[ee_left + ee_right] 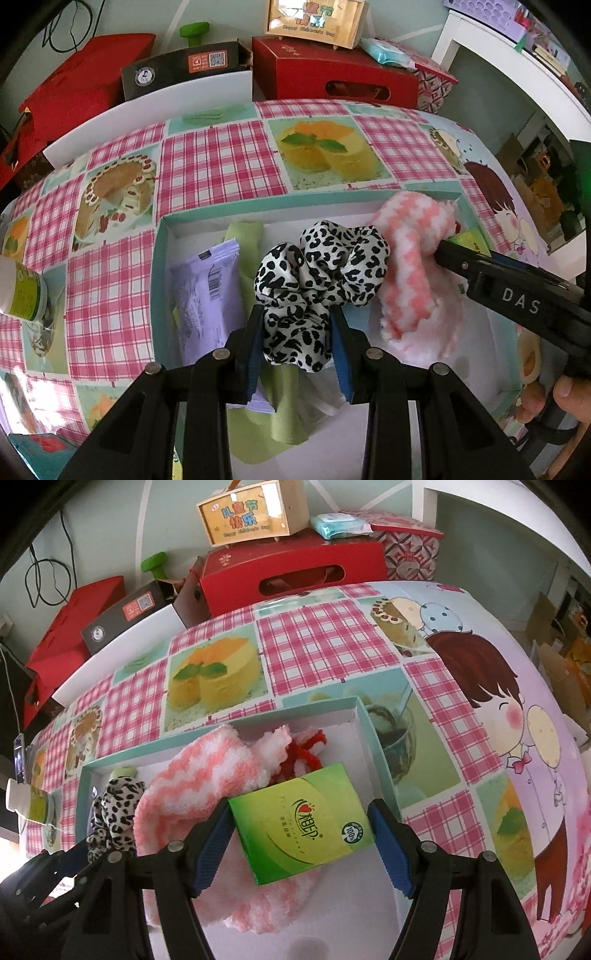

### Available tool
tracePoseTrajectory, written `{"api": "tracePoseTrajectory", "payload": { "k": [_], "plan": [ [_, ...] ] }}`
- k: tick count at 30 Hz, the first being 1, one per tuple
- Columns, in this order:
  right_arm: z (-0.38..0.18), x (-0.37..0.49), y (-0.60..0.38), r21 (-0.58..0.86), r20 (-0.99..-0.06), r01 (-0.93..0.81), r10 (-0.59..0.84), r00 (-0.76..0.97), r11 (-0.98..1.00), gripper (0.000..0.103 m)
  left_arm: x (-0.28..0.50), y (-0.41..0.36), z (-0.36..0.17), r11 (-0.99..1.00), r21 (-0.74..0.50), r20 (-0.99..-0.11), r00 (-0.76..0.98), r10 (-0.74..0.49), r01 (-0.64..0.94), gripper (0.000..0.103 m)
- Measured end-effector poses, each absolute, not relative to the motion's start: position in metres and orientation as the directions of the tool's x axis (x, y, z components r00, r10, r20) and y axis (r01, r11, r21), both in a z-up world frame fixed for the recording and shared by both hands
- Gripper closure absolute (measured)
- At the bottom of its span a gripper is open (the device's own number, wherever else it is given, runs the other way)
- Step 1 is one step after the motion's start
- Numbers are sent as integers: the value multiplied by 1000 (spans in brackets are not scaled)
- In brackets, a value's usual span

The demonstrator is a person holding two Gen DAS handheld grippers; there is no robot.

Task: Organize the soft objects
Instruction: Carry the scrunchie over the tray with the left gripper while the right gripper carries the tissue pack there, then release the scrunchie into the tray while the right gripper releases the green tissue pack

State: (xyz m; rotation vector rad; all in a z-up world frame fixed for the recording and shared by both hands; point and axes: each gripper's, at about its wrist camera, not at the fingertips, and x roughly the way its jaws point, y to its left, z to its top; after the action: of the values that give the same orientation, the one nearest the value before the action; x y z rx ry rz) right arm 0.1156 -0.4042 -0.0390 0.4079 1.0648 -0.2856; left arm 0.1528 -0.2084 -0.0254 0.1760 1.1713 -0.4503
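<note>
My left gripper [297,334] is shut on a leopard-print scrunchie [321,280] and holds it over the teal-rimmed white box [162,229]. In the box lie a purple packet [207,295], a green cloth [284,406] and a pink-and-white fuzzy sock [413,266]. In the right wrist view my right gripper [299,842] is open, its fingers either side of a green tissue pack [299,823] resting on the fuzzy sock [207,775] inside the box [369,723]. The scrunchie [114,812] shows at the left. A red yarn piece [303,753] lies behind the pack.
The box sits on a table with a pink plaid dessert-print cloth [221,155]. A white-and-green bottle [18,291] stands left of the box. Red and black boxes [325,74] and a wooden sign [251,513] line the far edge.
</note>
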Motion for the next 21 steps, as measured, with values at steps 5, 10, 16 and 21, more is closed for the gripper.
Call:
{"api": "tracePoseTrajectory", "payload": {
  "k": [5, 10, 16, 21],
  "plan": [
    [-41, 117, -404, 182, -892, 420, -31, 451, 889, 27, 153, -212, -32, 898, -89, -925, 299, -235, 431, 68],
    [-40, 118, -404, 177, -894, 424, -34, 446, 888, 27, 153, -212, -29, 900, -83, -928, 297, -227, 428, 64],
    [-39, 117, -406, 167, -898, 427, -41, 438, 889, 26, 150, -210, -17, 899, -87, -922, 307, -236, 429, 56],
    [-37, 115, -407, 155, -899, 429, -53, 434, 890, 25, 148, -208, -6, 899, -85, -916, 321, -240, 429, 56]
  ]
}}
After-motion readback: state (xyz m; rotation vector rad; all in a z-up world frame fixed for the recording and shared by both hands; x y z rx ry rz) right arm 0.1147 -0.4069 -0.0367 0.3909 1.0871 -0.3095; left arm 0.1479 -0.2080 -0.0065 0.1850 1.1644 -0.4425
